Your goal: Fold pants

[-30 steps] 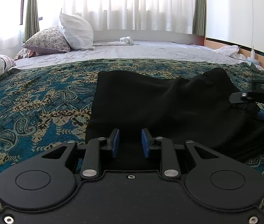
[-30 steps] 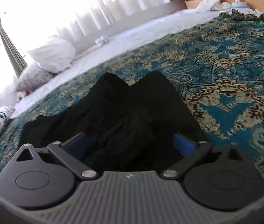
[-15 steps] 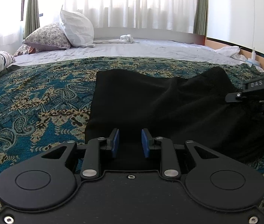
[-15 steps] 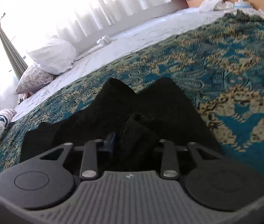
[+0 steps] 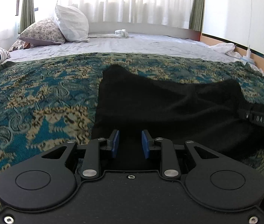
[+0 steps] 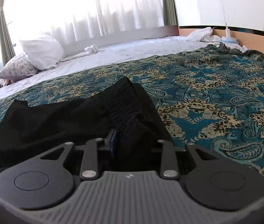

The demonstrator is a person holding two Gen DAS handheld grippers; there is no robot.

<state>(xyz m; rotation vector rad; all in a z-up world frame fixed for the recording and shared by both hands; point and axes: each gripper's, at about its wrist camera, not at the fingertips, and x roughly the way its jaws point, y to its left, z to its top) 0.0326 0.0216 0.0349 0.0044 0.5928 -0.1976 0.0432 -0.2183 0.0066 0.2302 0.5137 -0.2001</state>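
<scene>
Black pants (image 5: pixel 160 102) lie on a teal paisley bedspread (image 5: pixel 38 102). My left gripper (image 5: pixel 130 143) hovers over the near edge of the pants, its blue pads apart with nothing clearly between them. My right gripper (image 6: pixel 130 143) is shut on a raised fold of the pants (image 6: pixel 128 112), which bunches up between the fingers and hides the right pad. The right gripper also shows at the right edge of the left wrist view (image 5: pixel 258 119).
Pillows (image 5: pixel 70 26) and a white sheet (image 5: pixel 141 43) lie at the bed's far end under a curtained window. White cloth (image 6: pixel 201 35) is bunched by the wooden wall rail at the right. Bedspread extends to the right of the pants (image 6: pixel 225 93).
My right gripper has closed on the pants and lifted the fold, its view tilting up. The left gripper has stayed open in about the same place.
</scene>
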